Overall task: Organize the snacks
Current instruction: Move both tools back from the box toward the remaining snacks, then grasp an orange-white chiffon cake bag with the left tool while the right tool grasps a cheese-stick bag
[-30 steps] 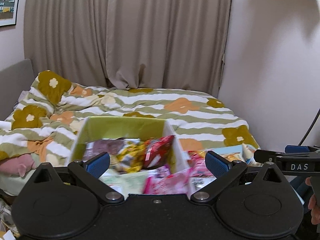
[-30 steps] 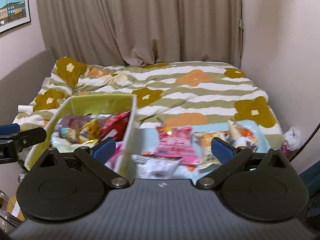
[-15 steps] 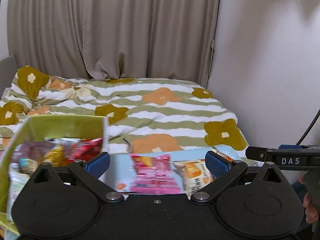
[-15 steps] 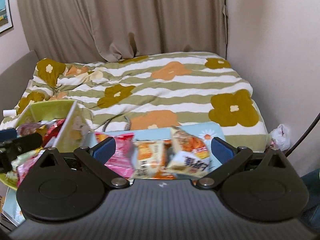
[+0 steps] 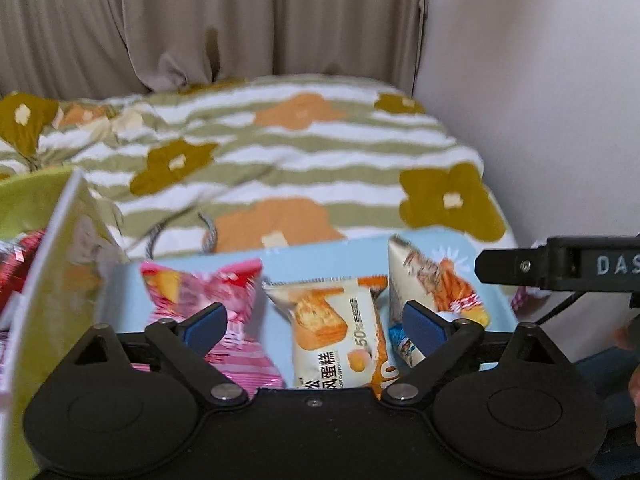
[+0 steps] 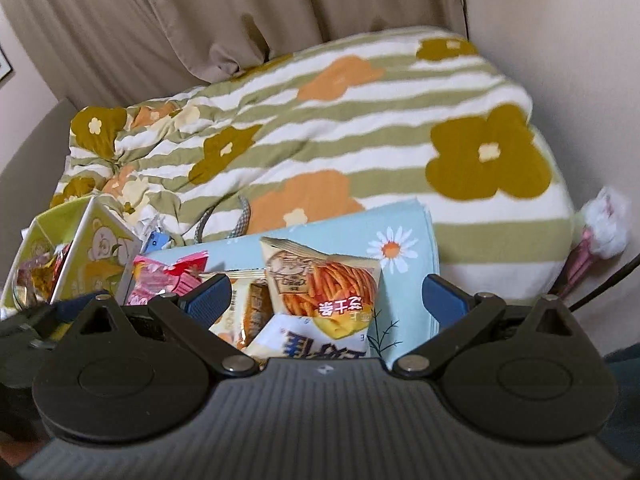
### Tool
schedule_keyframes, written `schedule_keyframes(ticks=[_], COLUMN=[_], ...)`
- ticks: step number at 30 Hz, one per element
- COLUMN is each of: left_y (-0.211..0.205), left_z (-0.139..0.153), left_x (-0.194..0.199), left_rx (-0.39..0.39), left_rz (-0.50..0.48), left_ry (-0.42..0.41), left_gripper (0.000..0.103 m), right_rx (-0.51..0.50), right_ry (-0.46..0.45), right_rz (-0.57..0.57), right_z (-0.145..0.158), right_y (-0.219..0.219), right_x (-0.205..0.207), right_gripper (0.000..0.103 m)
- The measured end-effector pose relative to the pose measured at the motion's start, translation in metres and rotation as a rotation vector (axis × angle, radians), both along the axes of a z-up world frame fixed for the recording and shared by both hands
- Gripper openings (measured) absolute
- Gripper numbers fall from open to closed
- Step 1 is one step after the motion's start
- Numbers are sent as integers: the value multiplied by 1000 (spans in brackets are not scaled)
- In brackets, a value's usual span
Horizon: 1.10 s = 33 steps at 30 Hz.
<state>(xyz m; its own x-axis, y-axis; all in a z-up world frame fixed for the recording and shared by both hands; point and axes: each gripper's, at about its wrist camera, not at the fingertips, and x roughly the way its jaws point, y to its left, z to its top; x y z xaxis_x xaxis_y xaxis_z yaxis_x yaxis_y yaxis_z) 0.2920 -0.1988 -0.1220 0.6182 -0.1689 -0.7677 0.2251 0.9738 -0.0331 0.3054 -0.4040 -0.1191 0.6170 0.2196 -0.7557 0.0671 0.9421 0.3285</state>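
Nearest the cameras, both tools are spread wide and carry nothing; the left hand-held gripper [image 5: 316, 322] hangs over the cream cake packet [image 5: 334, 332], its fingers straddling that packet with the pink packet [image 5: 208, 304] at one side and the orange stick-snack bag [image 5: 436, 284] at the other; the right hand-held gripper [image 6: 326, 300] sits just above the same stick-snack bag [image 6: 324, 284], which leans on a white packet [image 6: 320, 340] in front of it. I judge the wide spread is readiness to choose a packet, not a grasp under way. The loose snacks lie in a row on a pale blue daisy-print cloth [image 6: 400, 240], probably laid down to keep them together and off the bedding. To the left stands the green box [image 6: 92, 256], touching the pink packet's edge and already holding several wrappers; that looks like where the loose ones belong, so some sorting seems left. Beyond lies the bed with a striped, flowered quilt [image 6: 340, 140]; a grey cord loops on it just behind the cloth. Beige curtains [image 5: 200, 20] and a plain wall close the room.
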Motion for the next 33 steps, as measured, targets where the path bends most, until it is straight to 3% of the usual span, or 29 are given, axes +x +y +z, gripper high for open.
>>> schedule_keyframes(ticks=[16, 21, 33], left_y=[-26, -23, -22], left_z=[-52, -61, -60], left_x=[31, 36, 24], left_rx=[49, 6, 63], left_rz=[-51, -49, -51], left_ry=[146, 189, 178], left_gripper=[85, 75, 70], right_rx=[82, 109, 66], right_ry=[148, 166, 175], right_rz=[12, 13, 68], right_z=[-59, -69, -76], right_y=[0, 0, 10], right_x=[37, 38, 34], right_gripper=[103, 103, 103])
